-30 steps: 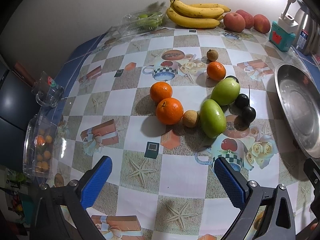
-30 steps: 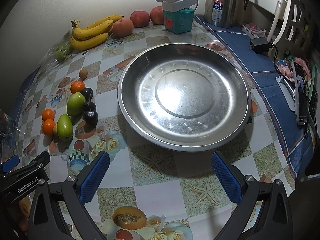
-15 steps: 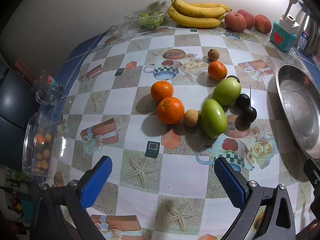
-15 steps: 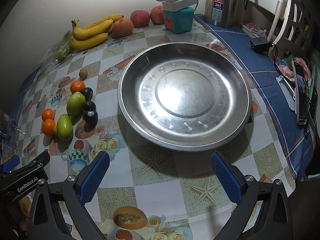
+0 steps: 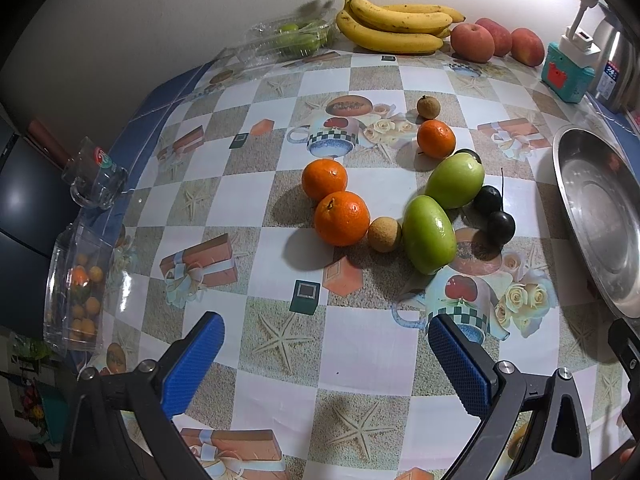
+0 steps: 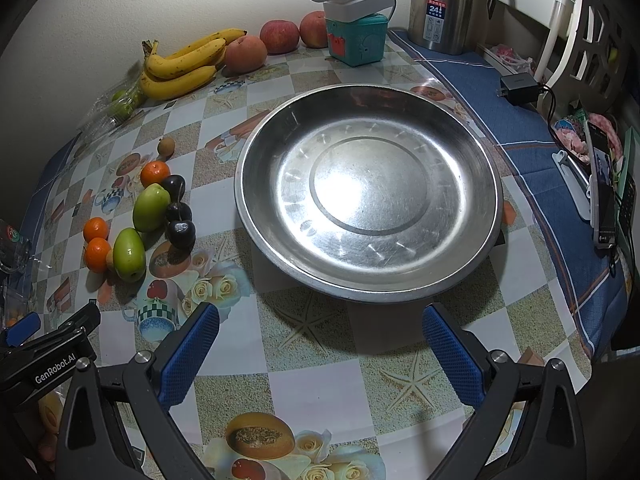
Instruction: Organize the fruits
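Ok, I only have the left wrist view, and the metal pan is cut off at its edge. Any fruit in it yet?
Observer: No. The right wrist view shows the whole metal pan, and nothing lies in it.
Operator: And the right gripper?
Observer: The right gripper is open, holding nothing, above the tablecloth in front of the pan.
Operator: I count two dark fruits beside the green ones.
Observer: There are three dark fruits; the third sits by the small orange.

Ahead of your left hand-held gripper (image 5: pixel 322 364), orange tangerines (image 5: pixel 341 218), green mangoes (image 5: pixel 428 234), yellow bananas (image 5: pixel 394 26), checkered starfish-print table (image 5: pixel 356 344), silver basin (image 6: pixel 368 196) before your right.
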### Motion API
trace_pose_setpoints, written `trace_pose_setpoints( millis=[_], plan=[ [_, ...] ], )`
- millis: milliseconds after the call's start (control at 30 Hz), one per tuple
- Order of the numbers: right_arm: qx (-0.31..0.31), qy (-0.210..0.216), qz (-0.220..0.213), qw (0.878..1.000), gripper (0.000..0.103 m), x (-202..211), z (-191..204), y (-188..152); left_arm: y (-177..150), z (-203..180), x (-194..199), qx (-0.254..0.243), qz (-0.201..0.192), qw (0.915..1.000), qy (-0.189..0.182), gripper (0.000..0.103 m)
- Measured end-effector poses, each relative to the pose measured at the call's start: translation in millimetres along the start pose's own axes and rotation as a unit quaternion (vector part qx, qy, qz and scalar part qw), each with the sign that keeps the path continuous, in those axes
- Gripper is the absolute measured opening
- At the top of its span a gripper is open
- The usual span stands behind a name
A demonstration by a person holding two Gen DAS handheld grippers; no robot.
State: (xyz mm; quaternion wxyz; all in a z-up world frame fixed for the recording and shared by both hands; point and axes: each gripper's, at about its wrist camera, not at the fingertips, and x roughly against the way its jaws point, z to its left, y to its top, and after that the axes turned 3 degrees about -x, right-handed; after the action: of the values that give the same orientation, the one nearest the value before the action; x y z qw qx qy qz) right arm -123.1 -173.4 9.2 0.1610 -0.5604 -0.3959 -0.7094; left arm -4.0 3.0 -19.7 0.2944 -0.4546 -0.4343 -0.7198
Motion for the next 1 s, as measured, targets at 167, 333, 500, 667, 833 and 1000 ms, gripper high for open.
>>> trace_pose_setpoints(
  millis=[167, 333, 500, 667, 833, 1000],
  plan=[
    [0.000, 0.000, 0.000, 1.000, 0.101, 0, 0, 0, 0, 0, 0, 0.000, 0.000, 1.0000, 0.000, 0.103],
    [0.000, 0.000, 0.001, 1.000, 0.101, -1, 0, -1, 0, 1, 0, 0.002, 0.000, 1.0000, 0.000, 0.103],
    [0.000, 0.000, 0.001, 1.000, 0.101, -1, 0, -1, 1, 1, 0, 0.002, 0.000, 1.0000, 0.000, 0.103],
    [0.000, 0.001, 0.001, 1.000, 0.101, 0, 0, 0, 1, 2, 0, 0.007, 0.000, 0.9999, -0.009, 0.103],
    [0.003, 0.006, 0.002, 1.000, 0.101, -2, 3, -1, 8, 8, 3, 0.029, -0.003, 0.9993, -0.022, 0.103],
    [-0.002, 0.030, -0.011, 0.999, 0.101, 4, 6, 6, 24, 11, 11, 0.045, -0.017, 0.9984, -0.029, 0.103]
  ],
)
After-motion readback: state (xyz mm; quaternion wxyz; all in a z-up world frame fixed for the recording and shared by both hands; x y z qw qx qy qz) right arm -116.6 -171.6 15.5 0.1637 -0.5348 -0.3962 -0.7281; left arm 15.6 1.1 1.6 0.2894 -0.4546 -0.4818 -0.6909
